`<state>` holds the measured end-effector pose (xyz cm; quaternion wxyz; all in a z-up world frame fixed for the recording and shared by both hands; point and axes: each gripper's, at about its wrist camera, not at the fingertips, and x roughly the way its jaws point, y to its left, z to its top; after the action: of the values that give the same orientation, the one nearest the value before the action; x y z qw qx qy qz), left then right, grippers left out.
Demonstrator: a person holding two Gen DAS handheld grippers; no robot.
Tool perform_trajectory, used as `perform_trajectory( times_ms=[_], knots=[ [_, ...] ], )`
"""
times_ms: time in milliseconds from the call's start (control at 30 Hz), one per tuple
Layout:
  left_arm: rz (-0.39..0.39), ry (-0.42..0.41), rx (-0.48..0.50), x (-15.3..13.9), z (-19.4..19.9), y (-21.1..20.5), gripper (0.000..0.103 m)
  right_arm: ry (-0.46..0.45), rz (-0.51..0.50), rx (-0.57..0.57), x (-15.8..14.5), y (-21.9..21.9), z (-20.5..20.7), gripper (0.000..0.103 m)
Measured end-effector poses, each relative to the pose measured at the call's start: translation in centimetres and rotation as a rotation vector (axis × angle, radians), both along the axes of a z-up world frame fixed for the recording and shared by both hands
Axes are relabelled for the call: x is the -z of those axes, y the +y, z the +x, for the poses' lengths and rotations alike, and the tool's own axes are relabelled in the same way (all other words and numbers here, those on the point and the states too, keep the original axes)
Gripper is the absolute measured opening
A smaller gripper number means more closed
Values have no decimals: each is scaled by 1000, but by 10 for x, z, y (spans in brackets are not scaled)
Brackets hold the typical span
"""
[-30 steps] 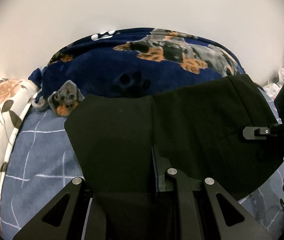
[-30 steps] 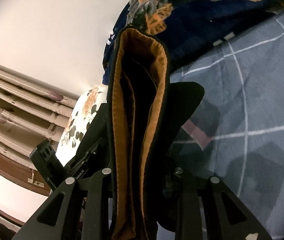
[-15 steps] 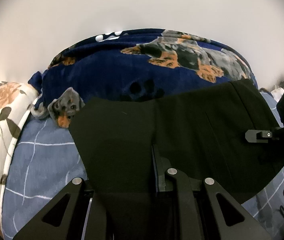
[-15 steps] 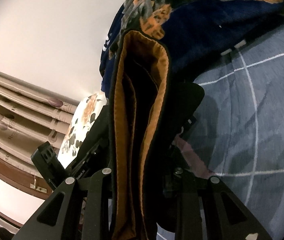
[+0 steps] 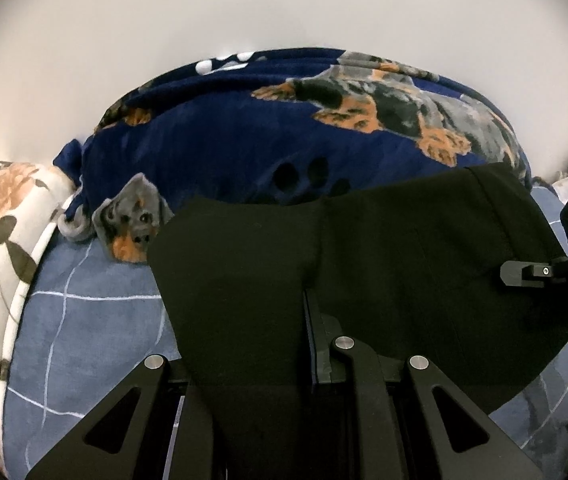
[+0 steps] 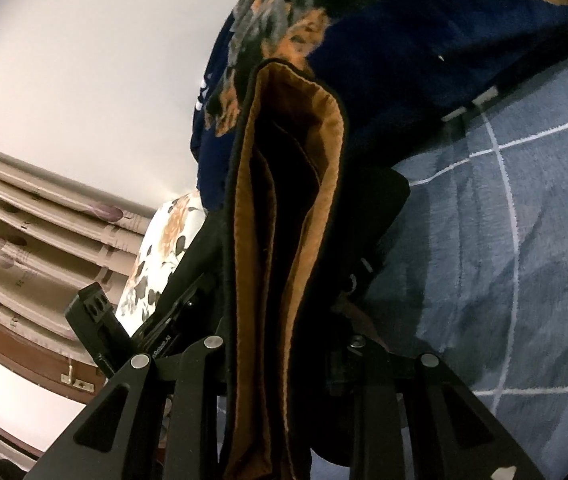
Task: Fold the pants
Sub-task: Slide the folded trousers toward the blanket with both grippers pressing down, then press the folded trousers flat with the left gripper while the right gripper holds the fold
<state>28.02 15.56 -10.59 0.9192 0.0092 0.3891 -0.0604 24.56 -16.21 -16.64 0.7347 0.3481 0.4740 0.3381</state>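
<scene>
Left wrist view: both grippers' fingers clamp black pants above blue checked bedsheet, white wall behind.

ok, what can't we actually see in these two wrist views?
- Left wrist: left gripper fingertips, buried under the black pants.
- Left wrist: right gripper, cut off by the frame's right edge.
- Right wrist: right gripper pads, hidden by the orange-lined fabric bundle.
- Both views: the pants' full outline and fold count; cloth fills the foreground.
</scene>
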Motion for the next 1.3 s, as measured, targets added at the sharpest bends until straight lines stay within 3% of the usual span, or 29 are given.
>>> perform_trajectory(
  times_ms=[400,800,1300],
  knots=[
    [-11,30,-25,20,4,10,16,17,-40,11,4,-8,-2,24],
    [0,29,-39,40,3,13,23,27,-77,29,18,-10,0,24],
    [-49,20,-82,51,3,24,38,-108,-252,53,11,7,-4,25]
  ],
)
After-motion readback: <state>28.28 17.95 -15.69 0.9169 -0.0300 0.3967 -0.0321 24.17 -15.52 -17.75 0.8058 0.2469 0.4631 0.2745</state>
